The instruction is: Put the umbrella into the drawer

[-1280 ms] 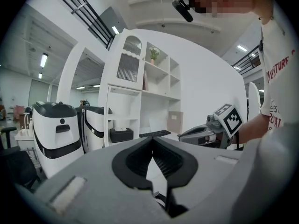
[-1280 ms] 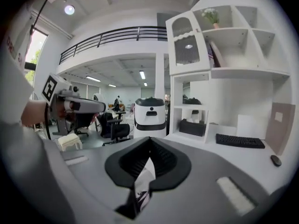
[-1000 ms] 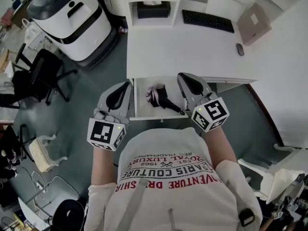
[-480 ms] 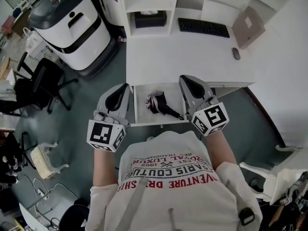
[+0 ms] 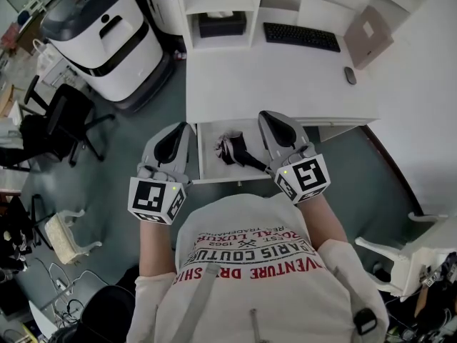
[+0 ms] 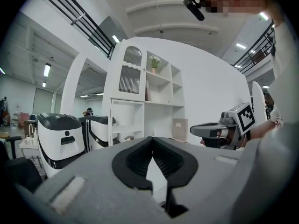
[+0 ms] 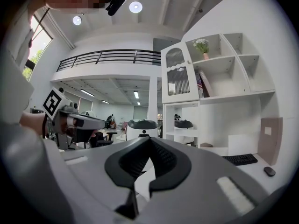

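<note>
The folded umbrella (image 5: pixel 230 148), dark and pale with a black handle, lies inside the open white drawer (image 5: pixel 235 180) under the desk. My left gripper (image 5: pixel 187 126) is held level just left of the drawer, its jaws shut with nothing between them; in its own view the tips (image 6: pixel 150 139) meet. My right gripper (image 5: pixel 265 115) hovers at the drawer's right side, also shut and holding nothing, with its tips (image 7: pixel 149 140) closed together. Neither gripper touches the umbrella.
On the white desk (image 5: pixel 285 84) sit a black keyboard (image 5: pixel 300 36), a mouse (image 5: pixel 349 76) and a brown box (image 5: pixel 368 38). A tissue box (image 5: pixel 221 23) sits in the shelf behind. A large white machine (image 5: pixel 107 34) and a black chair (image 5: pixel 61 123) stand at the left.
My right gripper has drifted slightly left and rolled a little. The left gripper and the umbrella in the drawer have stayed put.
</note>
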### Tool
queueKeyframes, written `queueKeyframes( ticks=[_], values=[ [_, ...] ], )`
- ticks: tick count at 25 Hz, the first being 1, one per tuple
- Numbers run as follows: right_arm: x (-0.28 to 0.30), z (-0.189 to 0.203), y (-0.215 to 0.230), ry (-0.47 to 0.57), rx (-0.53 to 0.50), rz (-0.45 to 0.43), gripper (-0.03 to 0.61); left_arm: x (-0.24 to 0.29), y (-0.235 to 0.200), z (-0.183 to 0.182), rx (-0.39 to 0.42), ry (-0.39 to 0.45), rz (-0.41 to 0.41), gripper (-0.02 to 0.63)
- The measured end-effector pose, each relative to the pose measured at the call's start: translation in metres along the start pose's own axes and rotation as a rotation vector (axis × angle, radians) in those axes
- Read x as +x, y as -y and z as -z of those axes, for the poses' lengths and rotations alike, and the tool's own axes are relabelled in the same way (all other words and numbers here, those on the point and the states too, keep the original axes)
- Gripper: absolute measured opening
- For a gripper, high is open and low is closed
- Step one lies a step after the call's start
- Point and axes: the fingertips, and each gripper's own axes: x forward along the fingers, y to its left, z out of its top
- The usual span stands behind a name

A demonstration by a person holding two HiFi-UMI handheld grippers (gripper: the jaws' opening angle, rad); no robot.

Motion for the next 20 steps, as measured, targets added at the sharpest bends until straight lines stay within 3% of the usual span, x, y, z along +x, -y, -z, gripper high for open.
queueKeyframes(
  ticks=[20],
  values=[
    [-0.004,0.014,-0.017,-0.051,0.041,0.034,0.0,-0.023,0.002,0.017,0.005,-0.035,0.0,0.006]
  ],
)
